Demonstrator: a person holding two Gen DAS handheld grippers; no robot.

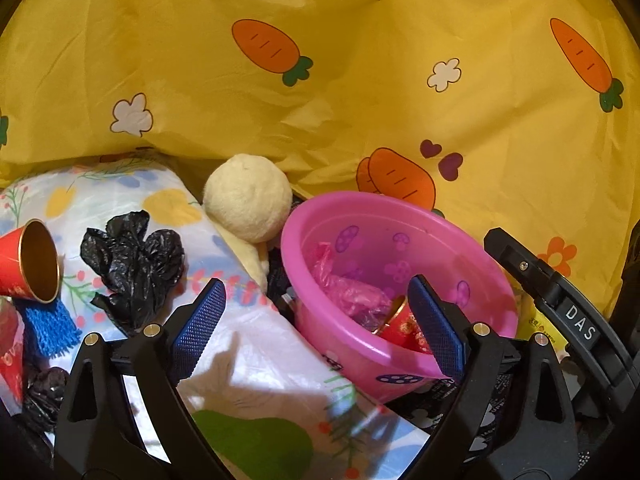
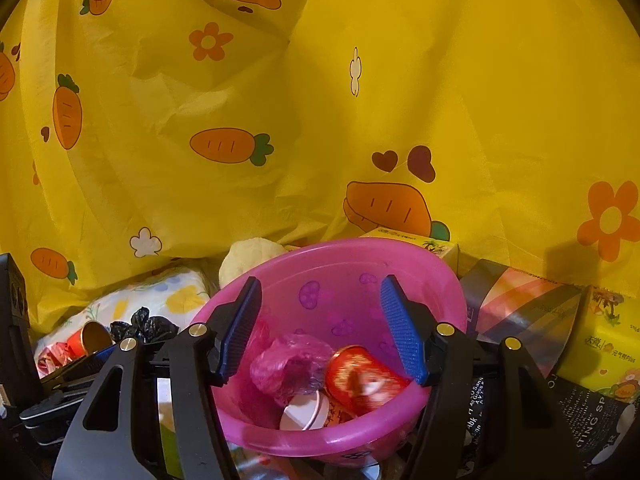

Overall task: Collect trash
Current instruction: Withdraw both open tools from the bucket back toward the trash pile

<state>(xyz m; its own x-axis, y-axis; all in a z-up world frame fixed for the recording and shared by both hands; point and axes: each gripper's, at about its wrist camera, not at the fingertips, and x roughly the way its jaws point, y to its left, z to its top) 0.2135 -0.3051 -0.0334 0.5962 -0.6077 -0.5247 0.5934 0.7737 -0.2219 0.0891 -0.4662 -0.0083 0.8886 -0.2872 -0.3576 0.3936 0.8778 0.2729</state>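
blue-padded right gripper gapes empty over the round pink plastic basin, already holding a crumpled pink bag and red cup; at nine o'clock of the likewise spread, empty left gripper, a crumpled black bag and red paper cup remain uncollected.

A floral sheet carries 1 red cup, crumpled black bag, blue cloth, and apparently the pink basin.

Left wrist view angled down, close, left of the pink basin, right wrist view directly above it (both face the yellow carrot-print sheet)
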